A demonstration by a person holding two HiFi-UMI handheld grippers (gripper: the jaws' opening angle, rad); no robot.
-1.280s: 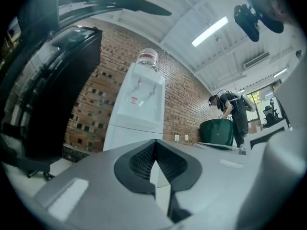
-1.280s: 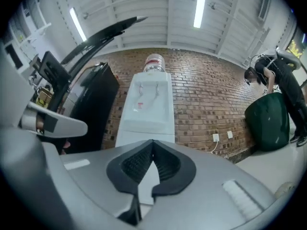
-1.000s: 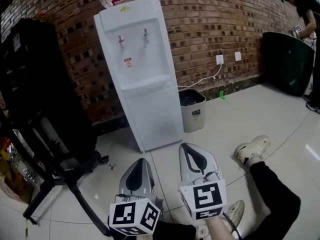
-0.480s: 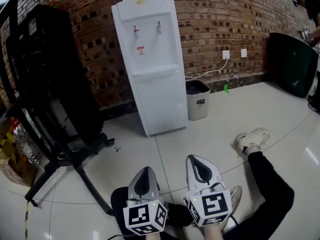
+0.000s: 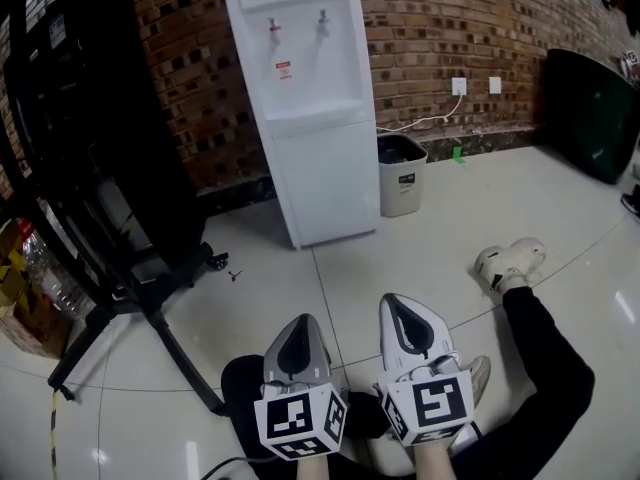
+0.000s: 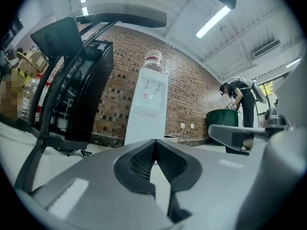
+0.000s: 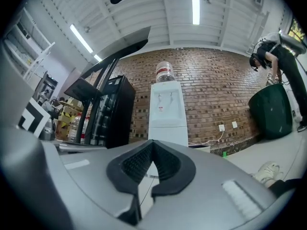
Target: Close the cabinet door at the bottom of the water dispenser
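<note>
The white water dispenser (image 5: 305, 98) stands against the brick wall, well ahead of both grippers. Its bottom cabinet door (image 5: 325, 188) lies flush with the body, with no gap showing. My left gripper (image 5: 300, 320) and right gripper (image 5: 395, 300) hover side by side low over the floor, just above the person's lap, pointing at the dispenser. Both are shut with nothing between the jaws. The dispenser (image 6: 148, 109) shows far beyond the shut left gripper (image 6: 154, 142) in the left gripper view. In the right gripper view the dispenser (image 7: 168, 111) again stands beyond the shut right gripper (image 7: 152, 143).
A grey waste bin (image 5: 401, 174) stands right of the dispenser, below a wall socket (image 5: 459, 86) with a cable. A black cabinet (image 5: 90, 128) and a black stand's legs (image 5: 140, 318) fill the left. The person's leg and white shoe (image 5: 510, 263) lie at right; a dark green bin (image 5: 590, 108) stands far right.
Both grippers have sunk toward the bottom of the head view and drawn back nearer the person's lap. The dispenser's door looks the same throughout.
</note>
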